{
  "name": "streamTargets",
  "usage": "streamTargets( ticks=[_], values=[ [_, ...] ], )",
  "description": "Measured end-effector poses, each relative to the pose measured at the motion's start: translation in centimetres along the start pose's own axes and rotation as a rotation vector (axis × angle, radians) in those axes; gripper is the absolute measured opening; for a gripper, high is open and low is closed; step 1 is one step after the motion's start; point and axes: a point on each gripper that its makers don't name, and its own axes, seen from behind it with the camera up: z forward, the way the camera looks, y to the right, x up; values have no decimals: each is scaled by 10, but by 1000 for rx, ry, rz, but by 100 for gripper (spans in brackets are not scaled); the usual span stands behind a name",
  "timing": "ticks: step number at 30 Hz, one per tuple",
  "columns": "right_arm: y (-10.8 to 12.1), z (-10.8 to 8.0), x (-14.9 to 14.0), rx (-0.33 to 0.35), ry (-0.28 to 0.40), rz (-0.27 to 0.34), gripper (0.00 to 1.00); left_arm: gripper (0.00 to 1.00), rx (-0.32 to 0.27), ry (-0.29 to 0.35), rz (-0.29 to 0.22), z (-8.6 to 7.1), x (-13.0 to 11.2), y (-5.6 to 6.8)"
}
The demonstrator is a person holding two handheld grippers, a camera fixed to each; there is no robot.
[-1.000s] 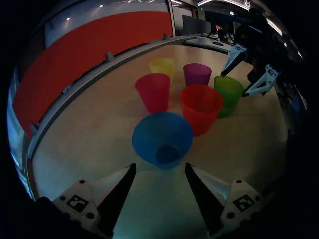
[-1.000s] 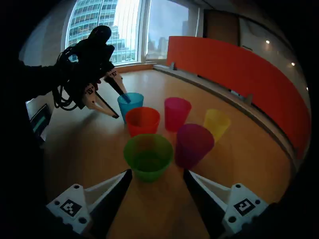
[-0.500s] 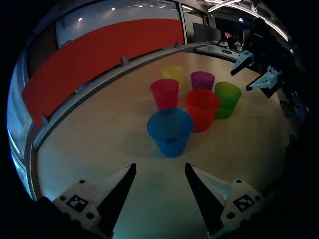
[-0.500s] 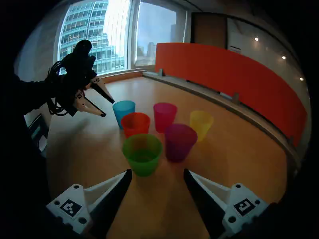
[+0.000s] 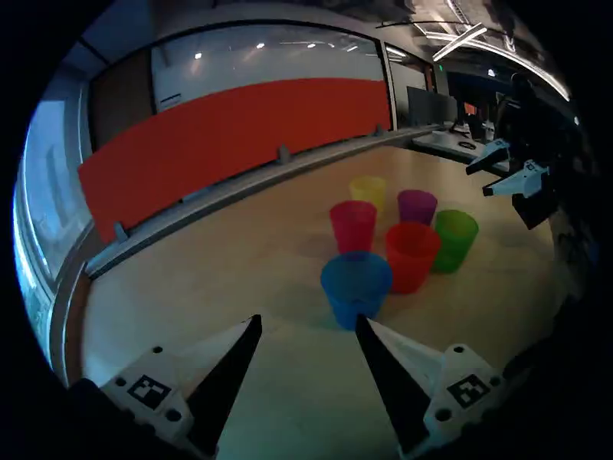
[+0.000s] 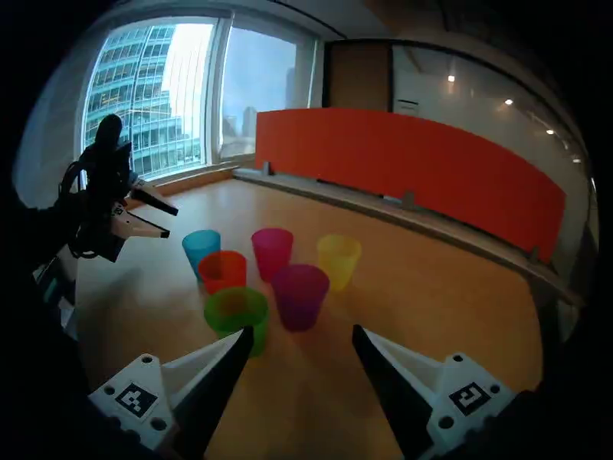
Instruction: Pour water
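Several coloured plastic cups stand upright in a cluster on the wooden table. In the left gripper view the blue cup (image 5: pixel 355 287) is nearest, then red (image 5: pixel 411 254), pink (image 5: pixel 353 225), green (image 5: pixel 455 238), purple (image 5: pixel 417 206) and yellow (image 5: pixel 367 189). My left gripper (image 5: pixel 306 328) is open, empty, just short of the blue cup. In the right gripper view the green cup (image 6: pixel 235 314) is nearest, with purple (image 6: pixel 299 294), red (image 6: pixel 222 271), blue (image 6: pixel 201 248), pink (image 6: pixel 272 251) and yellow (image 6: pixel 338 259) behind. My right gripper (image 6: pixel 301 339) is open and empty. Each view shows the other gripper far off: right gripper (image 5: pixel 507 172), left gripper (image 6: pixel 142 216).
An orange partition (image 5: pixel 237 136) runs along the table's far edge behind a grey rail (image 5: pixel 230 195). Large windows (image 6: pixel 153 107) stand beyond the table in the right gripper view. Bare wooden tabletop (image 6: pixel 437 284) spreads around the cups.
Both grippers have drawn back and up from the cups, which now look smaller and farther. The cups have not moved. Both grippers stayed open.
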Motion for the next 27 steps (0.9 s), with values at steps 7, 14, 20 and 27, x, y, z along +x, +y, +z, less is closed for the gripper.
streamTargets(
  ticks=[7,14,20,27],
  values=[
    [12,-3,12,-91,63,58,99,90,94,107,-67,-19,17,-15],
    [24,-5,22,-190,128,113,99,90,186,208,-147,-37,27,-28],
    [39,-10,32,-286,180,129,99,90,255,277,-193,-48,34,-36],
    [53,-17,41,-389,234,148,99,90,330,327,-236,-58,39,-46]
  ],
)
